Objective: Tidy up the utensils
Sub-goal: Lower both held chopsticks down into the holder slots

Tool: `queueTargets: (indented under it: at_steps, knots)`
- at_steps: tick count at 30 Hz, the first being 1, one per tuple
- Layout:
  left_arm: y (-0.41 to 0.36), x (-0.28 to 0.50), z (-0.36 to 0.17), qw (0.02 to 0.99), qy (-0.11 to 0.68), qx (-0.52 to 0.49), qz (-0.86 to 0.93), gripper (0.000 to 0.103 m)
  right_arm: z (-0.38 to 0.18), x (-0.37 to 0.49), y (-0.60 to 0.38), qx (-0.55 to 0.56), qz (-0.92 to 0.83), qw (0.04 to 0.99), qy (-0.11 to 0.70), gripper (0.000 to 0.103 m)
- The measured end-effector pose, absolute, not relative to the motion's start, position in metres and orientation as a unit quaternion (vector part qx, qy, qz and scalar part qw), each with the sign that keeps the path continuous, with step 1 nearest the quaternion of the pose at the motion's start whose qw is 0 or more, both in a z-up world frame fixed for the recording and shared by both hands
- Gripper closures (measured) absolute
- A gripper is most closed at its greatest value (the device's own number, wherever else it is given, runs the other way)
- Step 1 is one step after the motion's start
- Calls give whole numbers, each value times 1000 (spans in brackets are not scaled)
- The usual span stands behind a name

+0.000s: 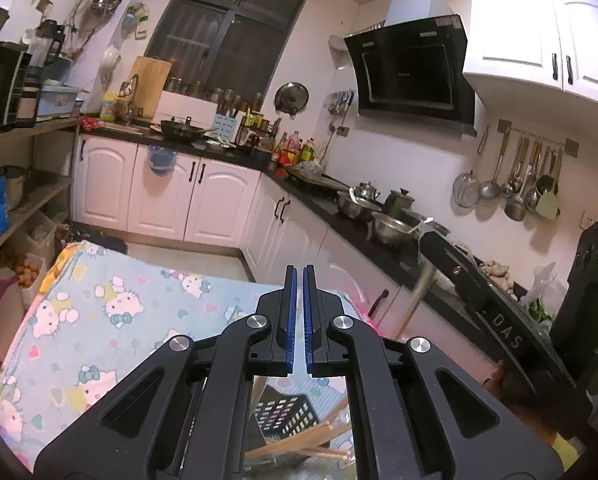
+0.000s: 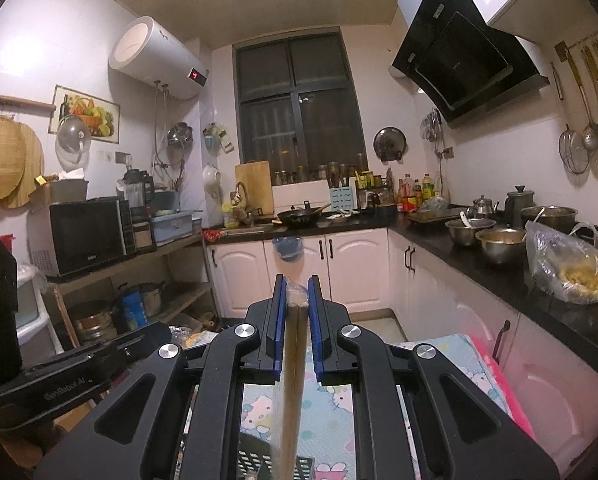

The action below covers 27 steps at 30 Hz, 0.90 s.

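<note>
My right gripper [image 2: 297,292] is shut on a plastic-wrapped bundle of wooden chopsticks [image 2: 293,360], which runs down between the blue pads toward a black slotted basket [image 2: 255,460] at the bottom edge. My left gripper [image 1: 299,280] is shut with nothing between its blue pads, raised above the Hello Kitty cloth [image 1: 111,304]. In the left wrist view the black basket [image 1: 287,416] and several wooden chopsticks [image 1: 299,444] show below the fingers. The right gripper's body [image 1: 479,288] shows at the right of the left wrist view, and the left gripper's body [image 2: 71,380] at the left of the right wrist view.
A black counter [image 2: 459,248] runs along the right with steel bowls [image 2: 499,240] and a plastic bag [image 2: 571,268]. White cabinets [image 1: 219,200] stand ahead. A wooden shelf [image 2: 139,256] with a microwave [image 2: 87,236] is on the left. Ladles hang on the wall [image 1: 519,184].
</note>
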<state>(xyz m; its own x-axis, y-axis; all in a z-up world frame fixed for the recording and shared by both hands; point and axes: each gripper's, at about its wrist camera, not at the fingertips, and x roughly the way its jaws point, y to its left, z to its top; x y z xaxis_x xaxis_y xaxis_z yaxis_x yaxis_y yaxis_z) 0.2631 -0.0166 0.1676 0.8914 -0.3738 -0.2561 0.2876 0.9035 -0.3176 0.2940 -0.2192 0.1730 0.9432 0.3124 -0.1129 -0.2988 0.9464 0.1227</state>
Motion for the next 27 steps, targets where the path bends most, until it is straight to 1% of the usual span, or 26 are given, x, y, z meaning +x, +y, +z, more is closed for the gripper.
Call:
queueTargets:
  at_steps: [14,27]
  knots:
    - [-19,270,130,957,192,-134,-169,103,129,298,-217,48,159,983,83,92]
    - [-14,269,110,950,237,-127,-158,103,104,286,-226,60,162,974,143,92]
